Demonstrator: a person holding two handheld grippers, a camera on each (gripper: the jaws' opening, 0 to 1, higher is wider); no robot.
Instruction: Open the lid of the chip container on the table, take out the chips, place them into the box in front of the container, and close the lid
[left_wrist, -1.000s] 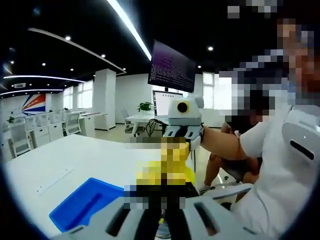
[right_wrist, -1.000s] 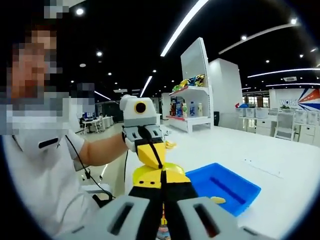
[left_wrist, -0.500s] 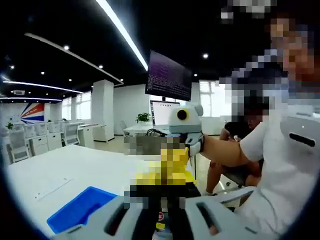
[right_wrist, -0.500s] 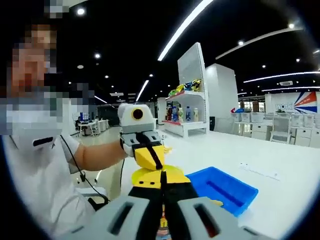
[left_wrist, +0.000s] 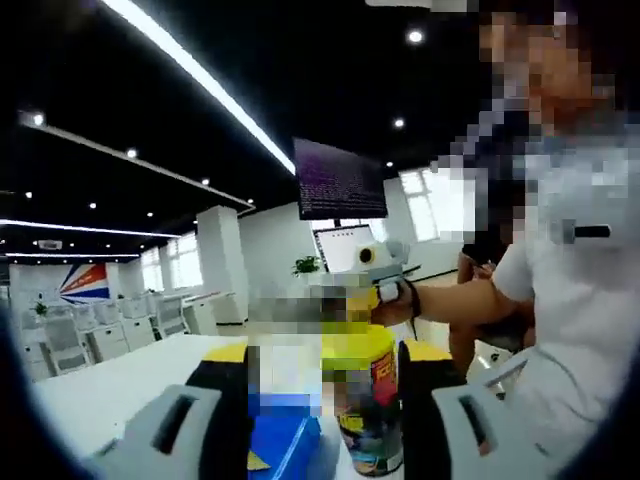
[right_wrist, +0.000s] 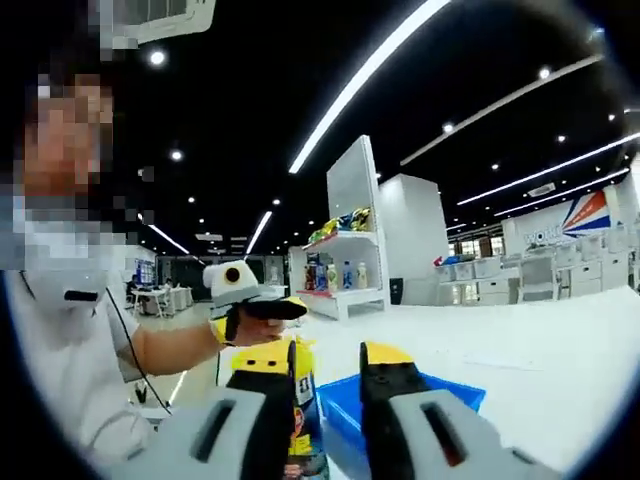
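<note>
Your left gripper (left_wrist: 325, 400) jaws apart around chip can (left_wrist: 365, 400); right gripper (right_wrist: 325, 395) jaws apart, blue box (right_wrist: 440, 395) beyond.

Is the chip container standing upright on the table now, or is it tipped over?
Upright. In the left gripper view the chip container stands vertical beside the blue box, yellow top up.

An open-plan office: rows of white desks (left_wrist: 70, 345), a hanging monitor (left_wrist: 340, 180), stocked display shelves (right_wrist: 345, 265).
</note>
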